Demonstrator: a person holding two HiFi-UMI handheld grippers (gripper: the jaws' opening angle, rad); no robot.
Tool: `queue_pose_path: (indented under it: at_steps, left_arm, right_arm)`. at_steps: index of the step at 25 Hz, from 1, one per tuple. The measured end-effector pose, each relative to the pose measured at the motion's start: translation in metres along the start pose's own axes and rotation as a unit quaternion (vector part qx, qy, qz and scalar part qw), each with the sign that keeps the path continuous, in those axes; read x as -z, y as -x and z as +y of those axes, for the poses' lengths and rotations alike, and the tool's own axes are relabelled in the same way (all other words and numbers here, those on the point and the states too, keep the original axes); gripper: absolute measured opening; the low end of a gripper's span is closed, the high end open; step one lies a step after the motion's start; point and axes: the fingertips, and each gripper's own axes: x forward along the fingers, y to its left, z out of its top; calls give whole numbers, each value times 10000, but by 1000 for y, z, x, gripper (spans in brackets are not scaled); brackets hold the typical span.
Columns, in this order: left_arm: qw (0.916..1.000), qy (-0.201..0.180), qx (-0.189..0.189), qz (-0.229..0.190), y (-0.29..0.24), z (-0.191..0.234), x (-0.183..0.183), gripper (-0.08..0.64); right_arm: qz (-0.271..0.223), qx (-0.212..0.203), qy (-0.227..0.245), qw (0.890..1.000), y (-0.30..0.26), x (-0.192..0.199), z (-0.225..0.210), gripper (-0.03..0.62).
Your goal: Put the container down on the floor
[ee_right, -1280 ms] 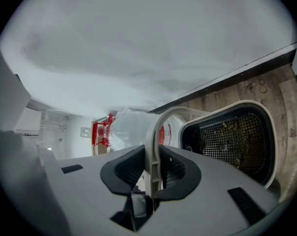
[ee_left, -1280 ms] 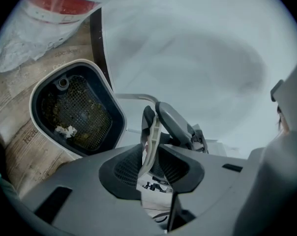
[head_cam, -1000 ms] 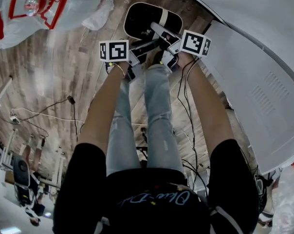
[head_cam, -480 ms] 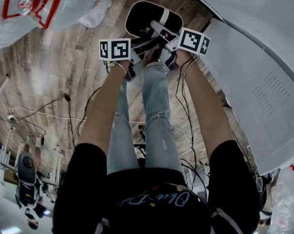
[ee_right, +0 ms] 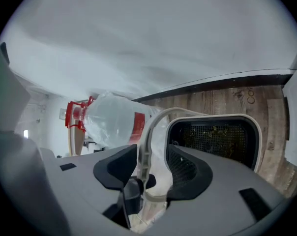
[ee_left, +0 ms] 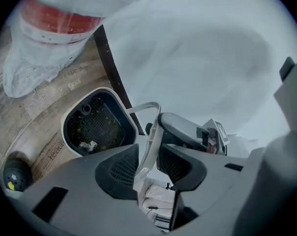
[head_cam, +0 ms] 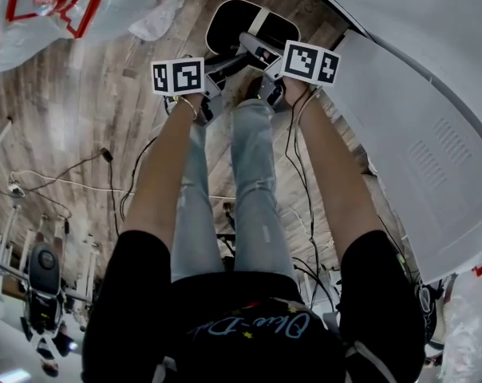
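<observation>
The container point(head_cam: 229, 24) is a black bin with a white rim and a mesh bottom holding debris. It rests on the wooden floor, also in the left gripper view point(ee_left: 120, 109) and the right gripper view point(ee_right: 257, 136). Its white handle point(ee_left: 151, 136) stands between the pads of my left gripper point(ee_left: 148, 163), whose jaws have just been opening and stand open. The right gripper point(ee_right: 151, 168) has also just opened wide, with the handle point(ee_right: 147, 136) loose between its pads. From above, the left gripper point(head_cam: 223, 61) and the right gripper point(head_cam: 258, 50) meet over the handle point(head_cam: 261, 21).
A clear plastic bag with red print point(head_cam: 73, 6) lies on the floor at the upper left. A large white panel point(head_cam: 416, 134) fills the right side. Cables point(head_cam: 105, 166) trail over the planks. The person's legs point(head_cam: 253, 182) stand just behind the container. A small black round thing point(ee_left: 15, 173) lies nearby.
Both grippers have shifted a little up and to the left in the head view, the left one more. The container has stayed on the floor.
</observation>
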Motion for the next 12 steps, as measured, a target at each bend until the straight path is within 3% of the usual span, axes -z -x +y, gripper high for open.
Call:
queue_pose_path:
  at_steps: [7,12]
  left_arm:
    - [9986,-113,-366,-377,29,20,-18,166]
    - [9955,55,-557,-758,49,33,-23,166]
  right_arm:
    - [-51,97,-160,9998,4,9,-5,204]
    - [-8,34,-154,9999,5,13,0,204]
